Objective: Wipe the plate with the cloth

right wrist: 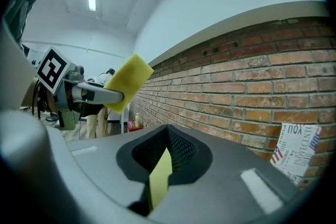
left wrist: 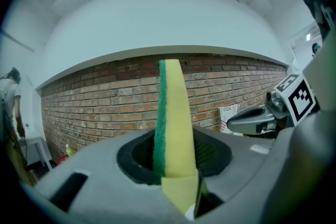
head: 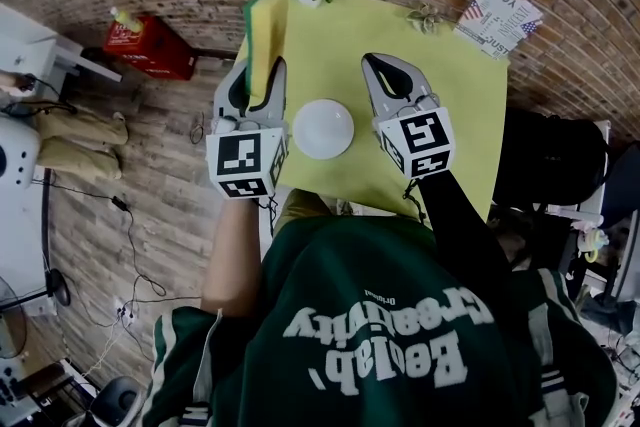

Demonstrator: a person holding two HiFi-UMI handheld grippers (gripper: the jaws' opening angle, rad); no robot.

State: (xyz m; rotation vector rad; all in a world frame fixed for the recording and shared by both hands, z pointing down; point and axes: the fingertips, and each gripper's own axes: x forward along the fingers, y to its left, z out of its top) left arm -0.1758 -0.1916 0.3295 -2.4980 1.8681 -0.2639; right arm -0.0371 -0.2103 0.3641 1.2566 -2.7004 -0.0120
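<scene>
Fingers of the left gripper (head: 262, 67) were pinched on the cloth (left wrist: 170, 118), in fact a thick yellow sponge with a coarse green scouring face, which stood upright beyond them. The right gripper (head: 378, 63) had its fingers drawn together, holding nothing. The plate (head: 323, 128), white, round and glossy, lay between the two pairs on the yellow table (head: 460, 85). Wiping well would likely mean laying the soft face flat and pressing lightly.
</scene>
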